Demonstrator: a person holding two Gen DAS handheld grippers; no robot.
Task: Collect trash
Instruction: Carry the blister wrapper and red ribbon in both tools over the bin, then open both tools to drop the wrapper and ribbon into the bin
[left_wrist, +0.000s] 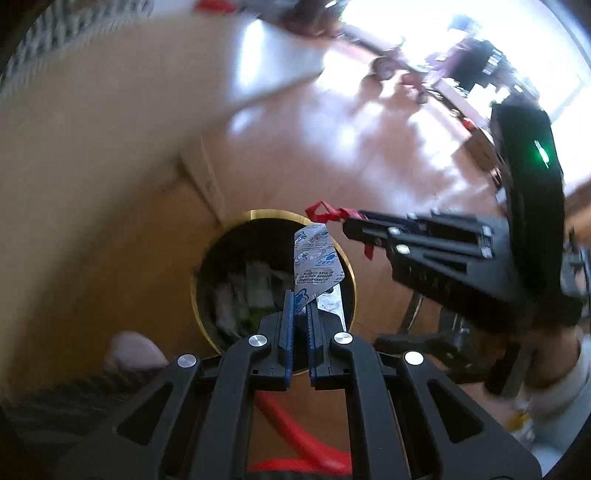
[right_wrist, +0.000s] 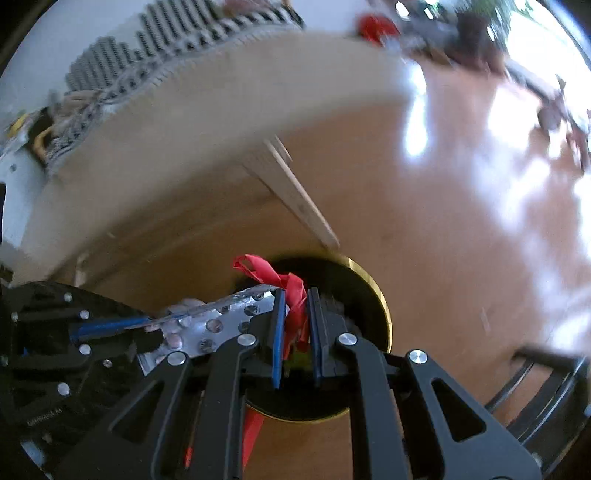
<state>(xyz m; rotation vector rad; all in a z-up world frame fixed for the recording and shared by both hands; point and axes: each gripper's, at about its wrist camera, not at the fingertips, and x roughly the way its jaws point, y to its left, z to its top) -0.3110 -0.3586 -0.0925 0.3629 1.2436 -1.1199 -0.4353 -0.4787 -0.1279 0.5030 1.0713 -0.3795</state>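
bin mouth lying directly beneath both claws, left gripper clenching upright foil blister pack, right gripper pinching red wrapper, each hanging over the opening, right nearer the rim.

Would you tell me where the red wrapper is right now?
The red wrapper is pinched in the right gripper, above the gold-rimmed bin, right of the silver blister pack that the left gripper holds.
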